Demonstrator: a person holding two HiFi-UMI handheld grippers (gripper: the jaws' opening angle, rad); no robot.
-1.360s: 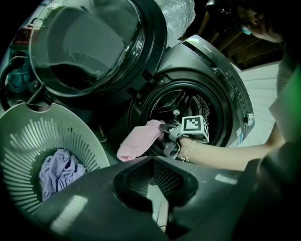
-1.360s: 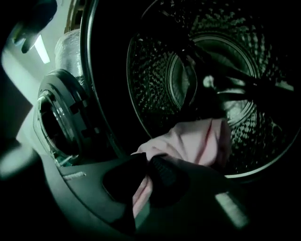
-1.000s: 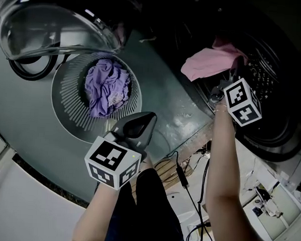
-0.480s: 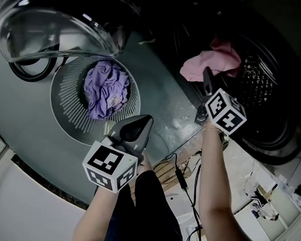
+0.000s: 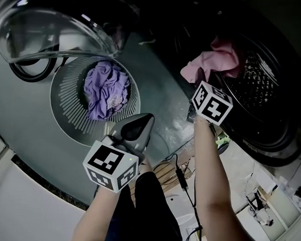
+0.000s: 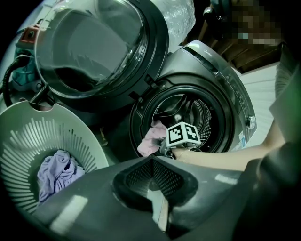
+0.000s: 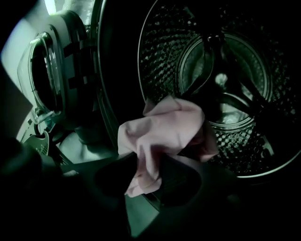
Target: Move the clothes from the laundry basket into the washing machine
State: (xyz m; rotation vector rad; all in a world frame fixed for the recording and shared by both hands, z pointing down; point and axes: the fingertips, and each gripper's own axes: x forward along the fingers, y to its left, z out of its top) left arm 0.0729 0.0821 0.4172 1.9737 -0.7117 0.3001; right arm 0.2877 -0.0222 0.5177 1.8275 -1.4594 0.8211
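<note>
Draping pink garment [image 7: 162,127] before spread right gripper [image 7: 146,159], apart in head view; left gripper [image 6: 151,159] pressed together.

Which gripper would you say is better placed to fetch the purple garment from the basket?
Left, probably: the left gripper hangs just beside the basket; the right gripper is at the drum.

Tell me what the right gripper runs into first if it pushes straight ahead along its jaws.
The pink cloth: it hangs at the drum opening with its lower end between the jaws of the right gripper. Past it lies the washing machine drum, though depth is hard to judge.
</note>
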